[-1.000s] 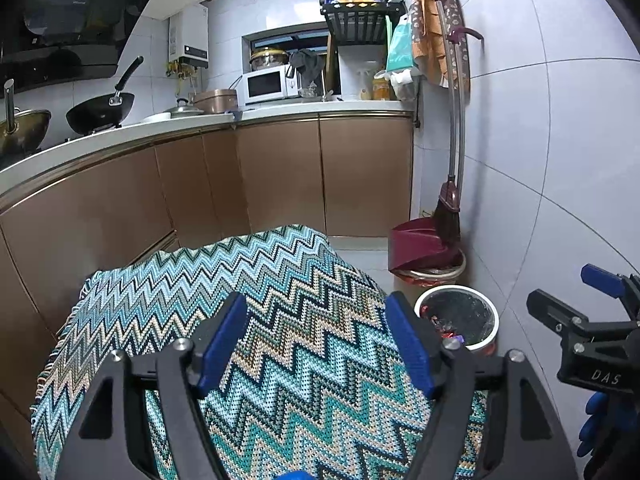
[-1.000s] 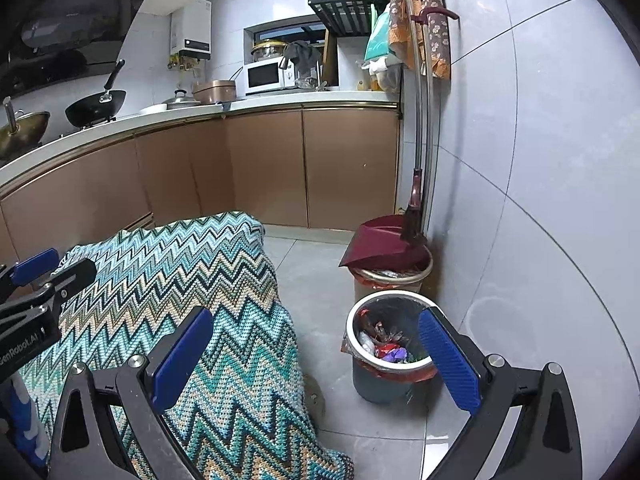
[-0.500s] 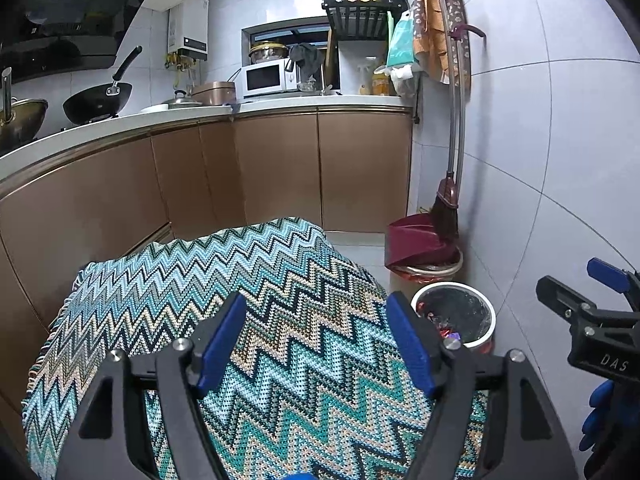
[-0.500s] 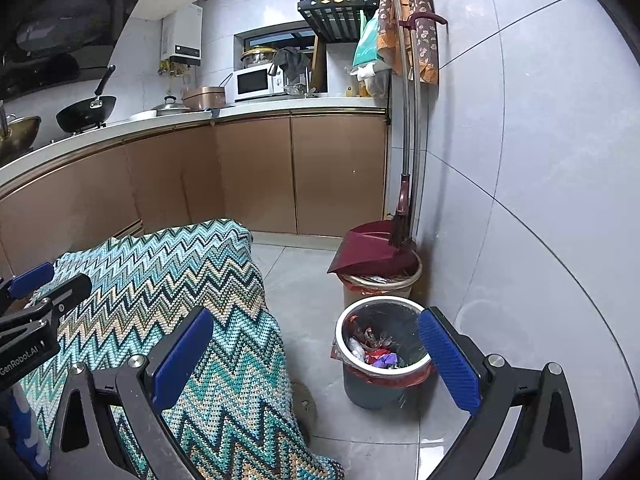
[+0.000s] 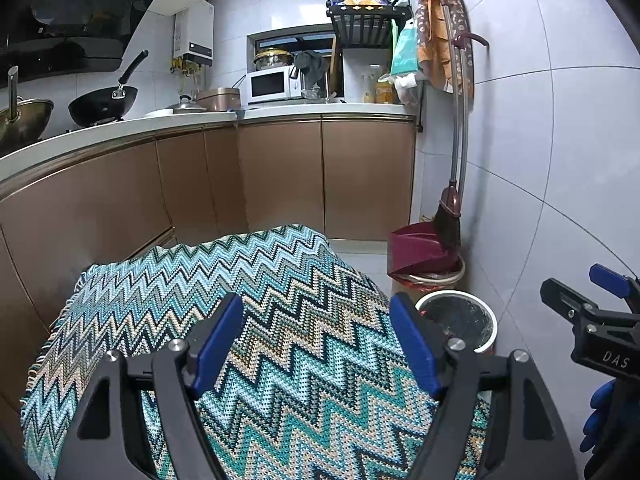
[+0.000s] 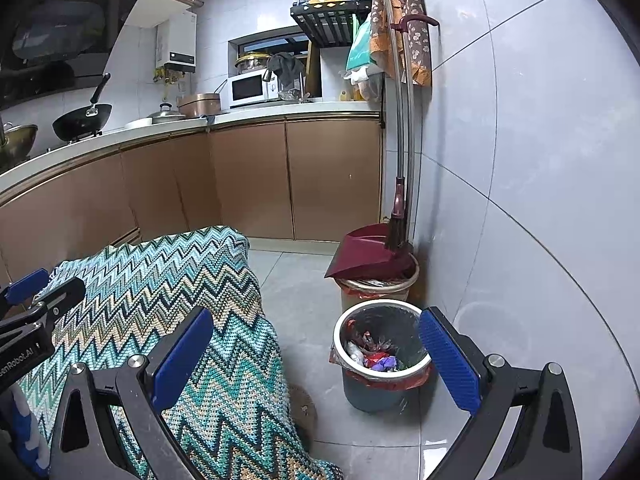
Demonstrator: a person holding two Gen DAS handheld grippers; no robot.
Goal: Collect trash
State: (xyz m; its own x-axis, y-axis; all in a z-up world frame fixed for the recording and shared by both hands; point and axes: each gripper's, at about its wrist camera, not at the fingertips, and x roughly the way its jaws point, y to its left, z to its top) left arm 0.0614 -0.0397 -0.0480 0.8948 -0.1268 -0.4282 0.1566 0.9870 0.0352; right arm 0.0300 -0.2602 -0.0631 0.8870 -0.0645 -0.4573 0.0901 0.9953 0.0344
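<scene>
A small grey trash bin (image 6: pixel 380 360) with a steel rim and red liner stands on the floor by the right wall, holding several colourful wrappers (image 6: pixel 374 354). It also shows in the left wrist view (image 5: pixel 458 320). My left gripper (image 5: pixel 316 344) is open and empty above the zigzag blanket (image 5: pixel 248 320). My right gripper (image 6: pixel 316 360) is open and empty, over the blanket's edge (image 6: pixel 192 292) and the bin. No loose trash shows on the blanket.
A second bin (image 6: pixel 376 280) with a maroon dustpan (image 6: pixel 368 256) and broom (image 6: pixel 396 216) stands behind the first. Brown kitchen cabinets (image 6: pixel 280 176) run along the back and left. Tiled wall (image 6: pixel 520 200) is on the right; grey tiled floor (image 6: pixel 296 288) lies between blanket and bins.
Both grippers have pulled back and tilted slightly, so the bins and cabinets look a little farther away. Both stay open and empty.
</scene>
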